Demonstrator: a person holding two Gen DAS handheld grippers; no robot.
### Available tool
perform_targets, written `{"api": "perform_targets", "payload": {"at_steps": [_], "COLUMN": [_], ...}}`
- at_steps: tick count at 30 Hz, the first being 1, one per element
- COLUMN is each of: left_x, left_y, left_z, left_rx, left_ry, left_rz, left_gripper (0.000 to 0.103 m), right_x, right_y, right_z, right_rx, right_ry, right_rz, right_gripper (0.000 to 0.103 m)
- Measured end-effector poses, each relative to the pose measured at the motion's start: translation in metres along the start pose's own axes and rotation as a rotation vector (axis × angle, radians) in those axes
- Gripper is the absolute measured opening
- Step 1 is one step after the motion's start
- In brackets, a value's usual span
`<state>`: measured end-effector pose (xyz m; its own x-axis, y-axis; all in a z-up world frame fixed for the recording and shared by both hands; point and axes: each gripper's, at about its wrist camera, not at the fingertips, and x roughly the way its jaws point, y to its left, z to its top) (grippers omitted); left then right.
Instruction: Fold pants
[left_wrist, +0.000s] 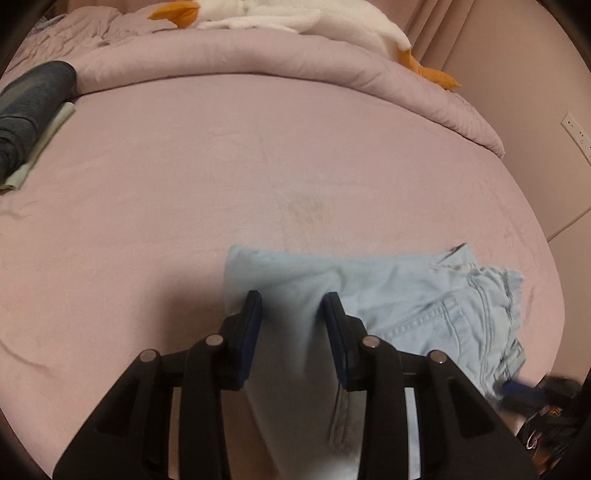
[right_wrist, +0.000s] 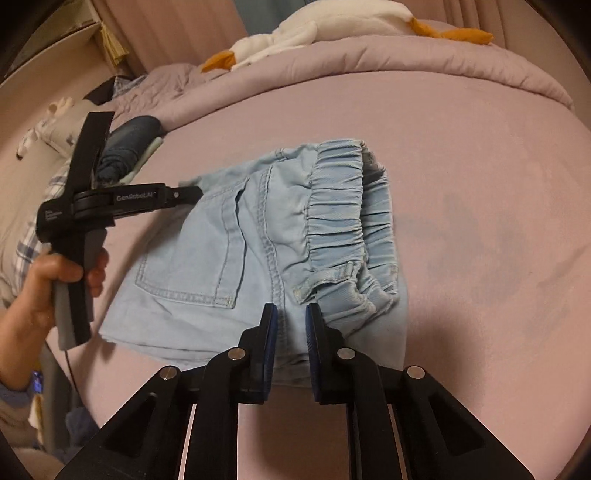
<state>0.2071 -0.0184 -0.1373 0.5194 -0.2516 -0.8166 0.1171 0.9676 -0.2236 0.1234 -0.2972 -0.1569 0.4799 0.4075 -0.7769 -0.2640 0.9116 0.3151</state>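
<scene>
The light blue denim pants (right_wrist: 258, 243) lie folded in a compact stack on the pink bed sheet, elastic waistband on the right, back pocket up. In the left wrist view the pants (left_wrist: 406, 295) lie under and to the right of my left gripper (left_wrist: 293, 299), whose jaws stand apart over the fabric's left part. My right gripper (right_wrist: 291, 314) is open, its fingertips over the near edge of the stack by the centre seam. The left gripper also shows from the side in the right wrist view (right_wrist: 192, 194), at the stack's far left edge, held by a hand.
A rolled dark blue garment (left_wrist: 29, 110) on a pale green cloth lies at the left of the bed. A pink duvet (left_wrist: 258, 55) with a white goose plush (left_wrist: 295, 14) is bunched along the back. The bed's right edge and wall (left_wrist: 546, 147) are near.
</scene>
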Motion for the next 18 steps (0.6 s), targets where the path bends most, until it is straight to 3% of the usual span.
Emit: {"api": "perform_targets", "payload": {"at_steps": [2,5,8,12,15,18], "left_x": [-0.009,-0.025,-0.036,-0.029,-0.034,-0.041], "left_y": [-0.004,-0.014,-0.024,-0.027,-0.025,-0.023], "left_z": [-0.006,-0.026,-0.053,-0.091,-0.096,-0.097], "left_rx": [0.015,0.044,0.088,0.123,0.117,0.098], "left_ry": [-0.01,-0.011,0.013,0.076,0.061,0.065], "left_rz": [-0.023,-0.068,-0.107,-0.109,-0.11,-0.099], "left_gripper": [0.037,0.038,0.039,0.042,0.043,0.044], "right_x": [-0.005,-0.023,-0.031,-0.014,0.017,0.027], "right_y": [0.0,-0.001,-0.002,-0.008,-0.025,-0.041], "right_z": [0.008,0.023,0.044,0.068,0.073,0.072], "right_rx": [-0.009,0.015,0.003,0.012,0.05,0.131], "right_ry": [0.031,-0.026,-0.104,-0.124,-0.045,-0.02], "right_rz": [0.016,0.1,0.069,0.009,-0.062,-0.031], "right_gripper": [0.013,0.014,0.024,0.024,0.024,0.025]}}
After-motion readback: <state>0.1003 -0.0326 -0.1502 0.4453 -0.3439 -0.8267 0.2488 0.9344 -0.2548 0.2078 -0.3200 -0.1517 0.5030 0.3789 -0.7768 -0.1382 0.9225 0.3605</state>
